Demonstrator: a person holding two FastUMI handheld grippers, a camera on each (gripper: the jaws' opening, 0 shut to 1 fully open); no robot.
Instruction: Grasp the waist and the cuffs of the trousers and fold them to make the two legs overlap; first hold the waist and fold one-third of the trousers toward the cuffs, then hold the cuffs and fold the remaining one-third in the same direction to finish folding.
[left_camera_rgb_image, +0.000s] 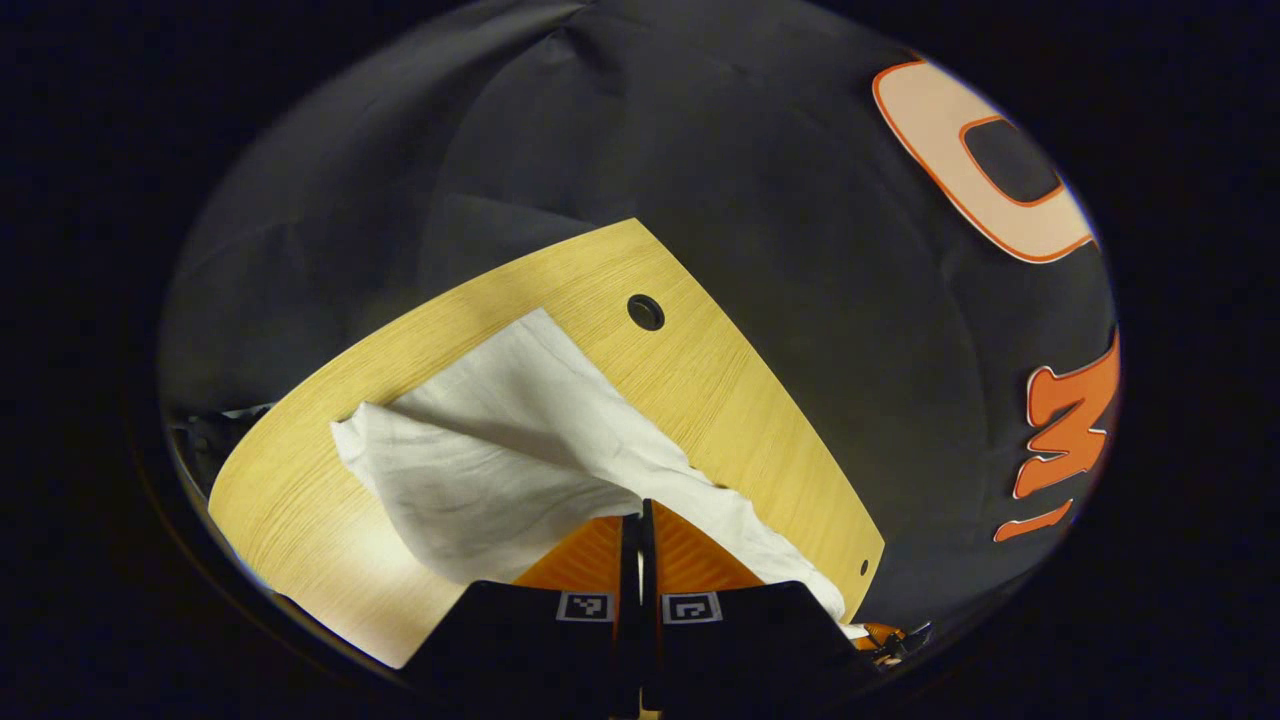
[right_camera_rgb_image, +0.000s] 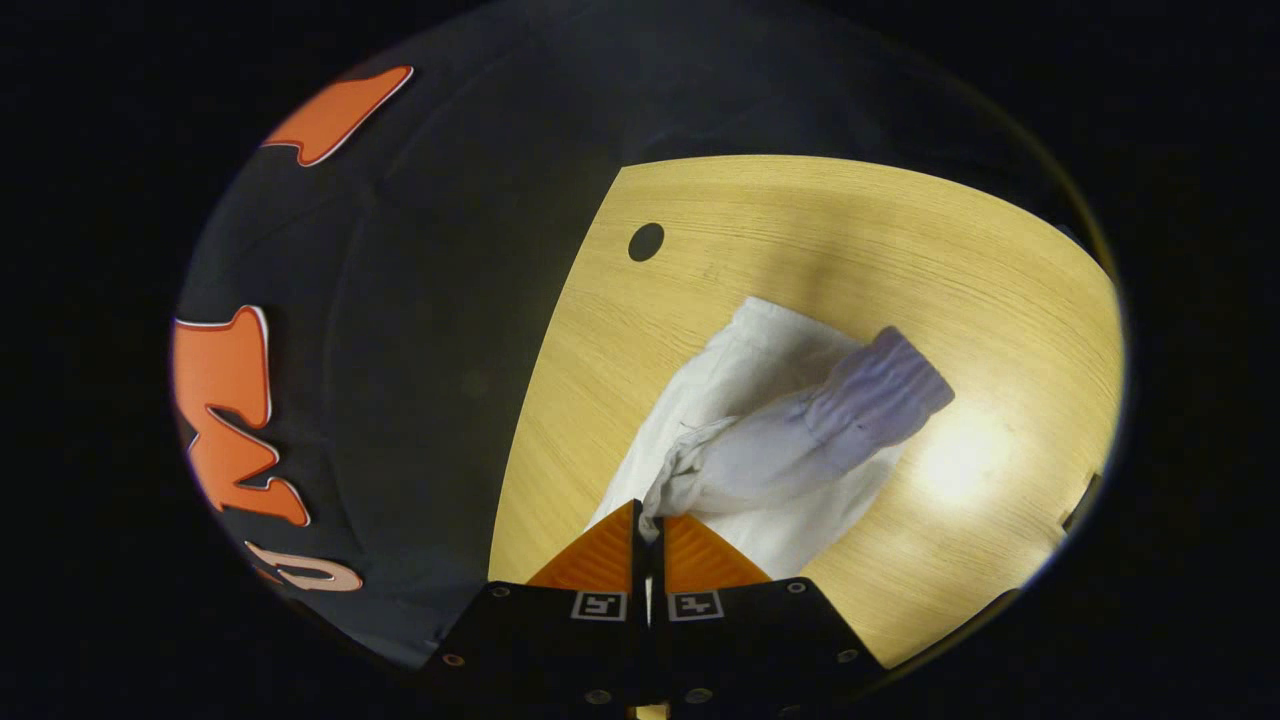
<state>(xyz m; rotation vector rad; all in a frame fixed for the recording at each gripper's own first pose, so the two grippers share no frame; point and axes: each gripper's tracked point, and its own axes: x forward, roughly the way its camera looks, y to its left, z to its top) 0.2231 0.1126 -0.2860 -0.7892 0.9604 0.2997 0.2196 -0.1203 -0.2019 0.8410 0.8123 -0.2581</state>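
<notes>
White trousers (left_camera_rgb_image: 500, 450) lie on a light wooden table (left_camera_rgb_image: 700, 370), partly lifted and draped. In the left gripper view my left gripper (left_camera_rgb_image: 640, 510) is shut on a raised edge of the trousers, and the cloth slopes down from the fingertips to the tabletop. In the right gripper view my right gripper (right_camera_rgb_image: 648, 512) is shut on a bunched part of the trousers (right_camera_rgb_image: 780, 440). From there a ribbed elastic end (right_camera_rgb_image: 885, 385) hangs out to the right above the flat layer on the table (right_camera_rgb_image: 780, 250).
The table has a round cable hole (left_camera_rgb_image: 645, 312) near its far edge, also visible as a hole (right_camera_rgb_image: 646, 241) in the right gripper view. Black cloth walls (left_camera_rgb_image: 800, 200) surround the table. A bright light patch (right_camera_rgb_image: 960, 460) lies on the wood beside the trousers.
</notes>
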